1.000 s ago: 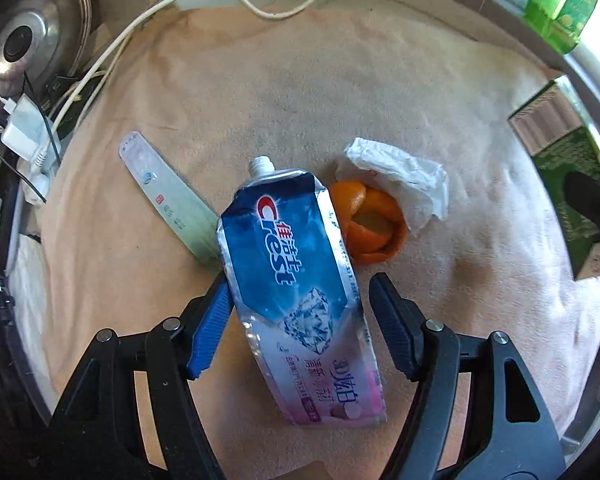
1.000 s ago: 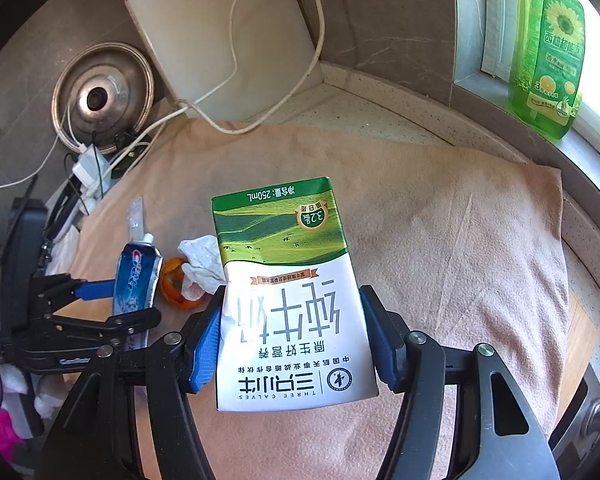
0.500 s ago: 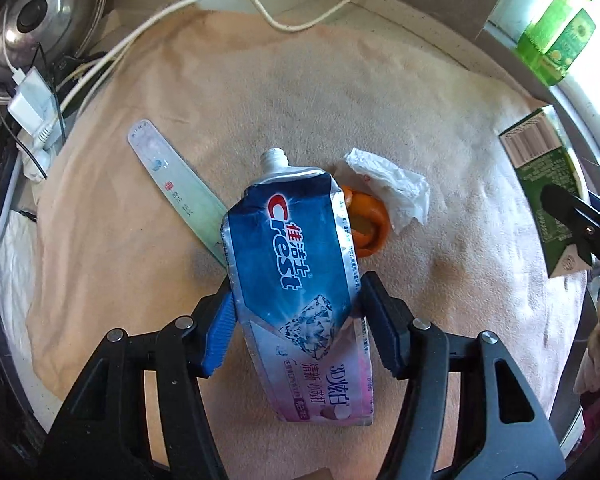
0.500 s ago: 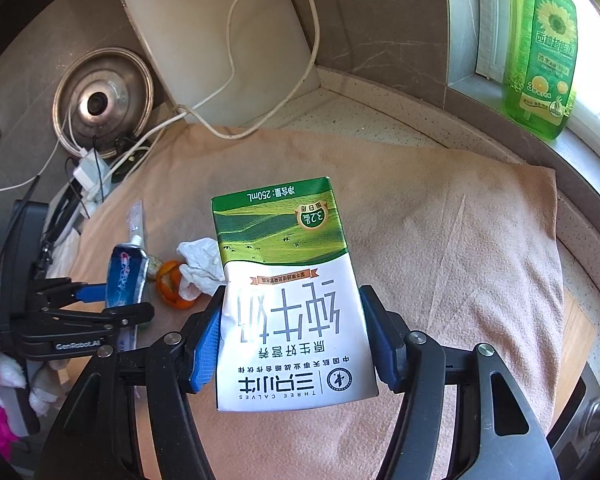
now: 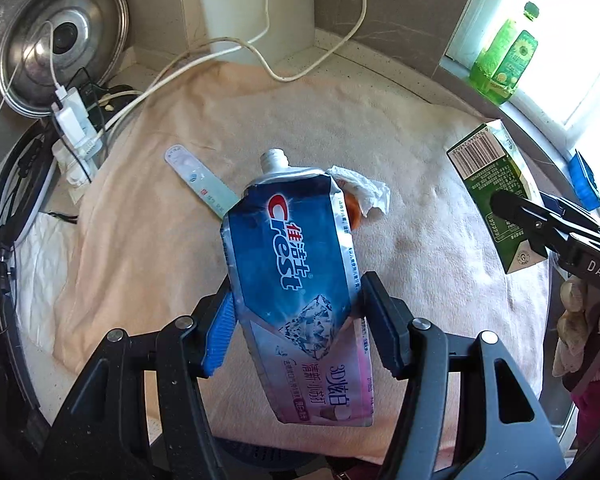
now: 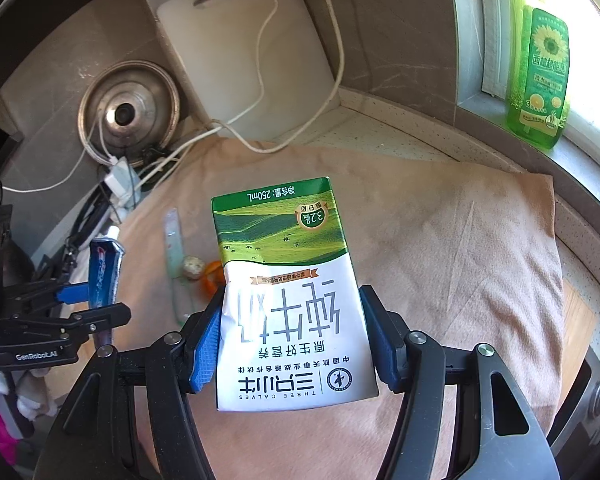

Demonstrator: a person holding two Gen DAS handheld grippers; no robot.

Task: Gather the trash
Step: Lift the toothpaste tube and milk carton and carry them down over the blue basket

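Two grippers: each was clamped on one piece of trash, both raised above the peach cloth (image 5: 400, 128).
Left gripper (image 5: 296, 328): jaws pressed against the sides of a flattened Crest toothpaste tube (image 5: 292, 264), capless nozzle pointing away from the camera.
Right gripper (image 6: 290, 340): jaws squeezed on a green-and-white 250 mL milk carton (image 6: 288, 280), its print upside down in the right wrist view.
Left on the cloth: a crumpled tissue (image 5: 364, 190) touching an orange peel (image 6: 212, 274), and a flat pale wrapper strip (image 5: 202, 182) just beside them.
Window sill: a green dish soap bottle (image 6: 538, 64).
Back wall: a steel pot lid (image 5: 56, 64) and a white cutting board (image 6: 248, 60), with white cables across it.
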